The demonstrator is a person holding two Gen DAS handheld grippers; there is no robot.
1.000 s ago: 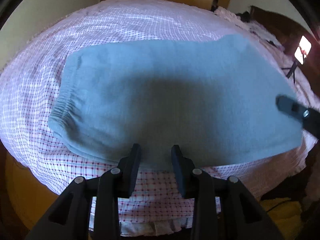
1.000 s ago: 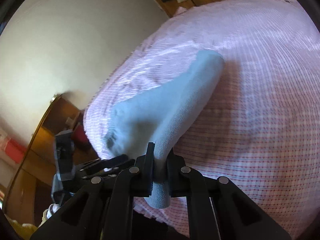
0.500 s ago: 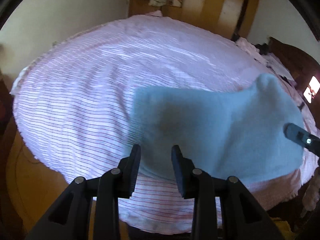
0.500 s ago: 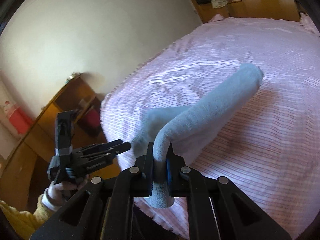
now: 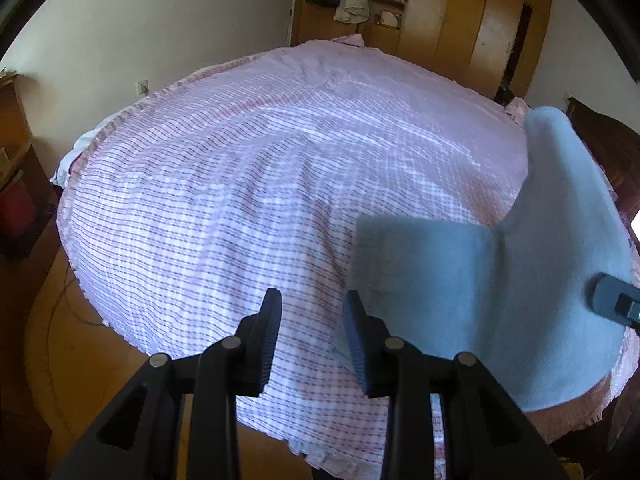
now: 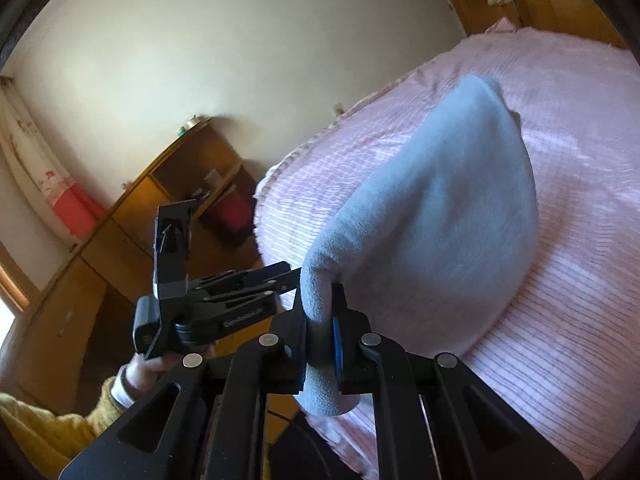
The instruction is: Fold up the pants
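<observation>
The light blue pants (image 5: pixel 500 296) are folded into a thick wad, lifted off the pink checked bed (image 5: pixel 260 184) at the right of the left wrist view. My right gripper (image 6: pixel 320 340) is shut on one edge of the pants (image 6: pixel 432 232), which hang from it above the bed. It shows as a dark tip at the far right of the left wrist view (image 5: pixel 612 306). My left gripper (image 5: pixel 310 332) is open and empty, just left of the pants, above the bed's near edge. It also shows in the right wrist view (image 6: pixel 256 280).
Wooden wardrobes (image 5: pixel 460 20) stand behind the bed. A wooden shelf unit (image 6: pixel 168 208) with a red box stands by the wall at the left. Wooden floor (image 5: pixel 60 360) lies beside the bed. A dark headboard (image 5: pixel 600 140) is at the right.
The right gripper has lifted the pants off the bed and carried them to the right. The left gripper stays open and has drawn away to the left of the pants.
</observation>
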